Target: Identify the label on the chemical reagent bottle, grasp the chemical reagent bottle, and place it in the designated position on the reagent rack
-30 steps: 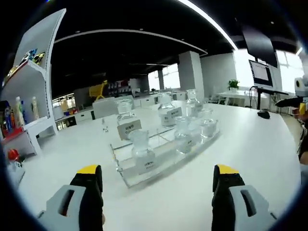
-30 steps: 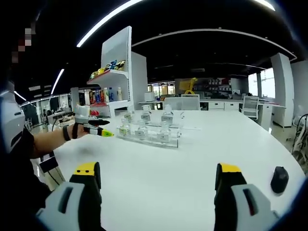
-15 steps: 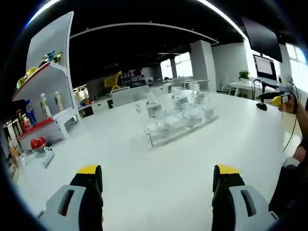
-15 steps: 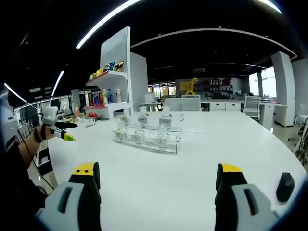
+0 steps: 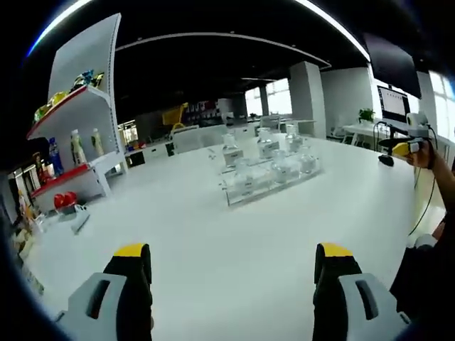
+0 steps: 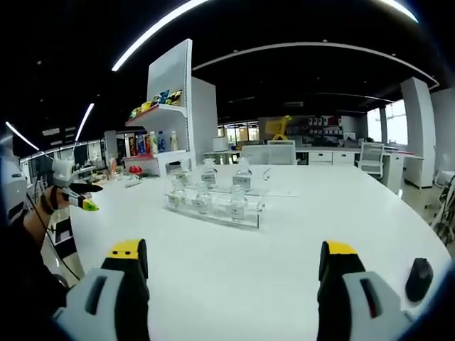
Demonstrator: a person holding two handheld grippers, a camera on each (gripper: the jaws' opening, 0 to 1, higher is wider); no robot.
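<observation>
Both grippers, left [image 5: 231, 259] and right [image 6: 231, 259], gape wide, empty. Bottles [image 5: 270, 160] stand in the clear rack [image 5: 245, 197] on the white bench [image 5: 213, 249], at 12 o'clock, well apart. Glass: likely fragile, slick, moderately heavy; grip the body below the shoulder.

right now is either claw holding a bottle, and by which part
Nothing is held. The left claw and right claw both stand open over the bare white table, well short of the reagent bottles in the clear rack.
</observation>
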